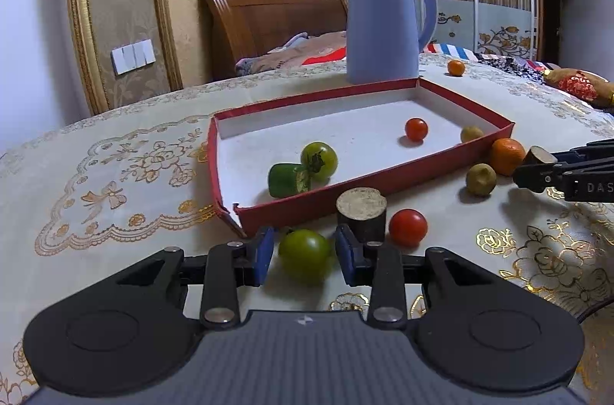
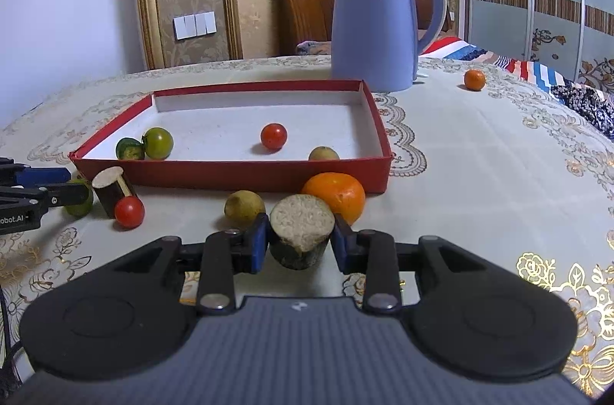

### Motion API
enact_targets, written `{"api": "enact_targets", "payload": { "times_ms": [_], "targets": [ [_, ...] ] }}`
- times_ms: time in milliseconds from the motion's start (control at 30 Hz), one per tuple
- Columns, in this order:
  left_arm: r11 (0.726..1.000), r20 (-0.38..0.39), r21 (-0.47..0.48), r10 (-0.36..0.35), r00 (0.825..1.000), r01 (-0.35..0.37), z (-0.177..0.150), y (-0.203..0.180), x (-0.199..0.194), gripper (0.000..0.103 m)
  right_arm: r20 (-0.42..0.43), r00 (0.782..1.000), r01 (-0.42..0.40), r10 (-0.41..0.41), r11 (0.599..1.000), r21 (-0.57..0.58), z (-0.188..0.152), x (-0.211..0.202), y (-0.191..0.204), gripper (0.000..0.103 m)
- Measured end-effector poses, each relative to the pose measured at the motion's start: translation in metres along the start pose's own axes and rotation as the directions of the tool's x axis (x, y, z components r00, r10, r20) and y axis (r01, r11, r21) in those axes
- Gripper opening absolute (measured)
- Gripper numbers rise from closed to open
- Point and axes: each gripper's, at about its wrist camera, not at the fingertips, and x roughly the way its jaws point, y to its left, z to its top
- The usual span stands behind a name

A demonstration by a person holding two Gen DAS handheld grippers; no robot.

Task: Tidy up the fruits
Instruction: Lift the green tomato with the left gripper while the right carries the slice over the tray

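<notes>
A red box lid (image 1: 387,184) (image 2: 230,175) with a white floor holds a green tomato (image 1: 319,160), a green pepper piece (image 1: 288,179), a red tomato (image 1: 416,129) and a small brownish fruit (image 1: 471,133). My left gripper (image 1: 305,253) is open around a green tomato (image 1: 305,255) on the cloth. My right gripper (image 2: 301,242) is shut on a dark cane stub (image 2: 301,232). Another cane stub (image 1: 361,213), a red tomato (image 1: 408,227), a yellowish fruit (image 1: 481,178) and an orange (image 1: 507,155) (image 2: 335,196) lie in front of the box.
A blue kettle (image 1: 383,25) (image 2: 374,21) stands behind the box. A small orange (image 1: 456,68) (image 2: 474,79) lies far right on the patterned tablecloth (image 1: 115,175). A bed lies beyond the table.
</notes>
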Motion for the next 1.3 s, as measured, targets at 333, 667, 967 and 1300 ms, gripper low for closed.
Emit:
{"api": "enact_targets", "payload": {
  "times_ms": [333,667,967,1300],
  "targets": [
    [0.998,-0.033,-0.041,-0.053,0.998,0.052,0.002,0.008,-0.008,0.034,0.004,1.0,-0.009,0.009,1.0,0.003,0.002,0.002,0.001,0.033],
    [0.996,-0.062,0.056,-0.059,0.996,0.063,0.001,-0.004,0.003,0.051,-0.026,1.0,-0.015,0.016,1.0,0.022,-0.001,0.009,-0.002,0.033],
    [1.0,-0.086,0.011,-0.027,0.996,0.028,-0.003,-0.003,0.011,0.051,-0.029,0.999,-0.02,0.021,0.999,0.027,-0.001,0.011,-0.003,0.033],
    [1.0,-0.084,0.0,-0.019,0.996,0.02,-0.004,-0.006,0.008,0.03,-0.016,1.0,0.005,-0.005,1.0,-0.029,-0.001,0.008,0.008,0.033]
  ]
}}
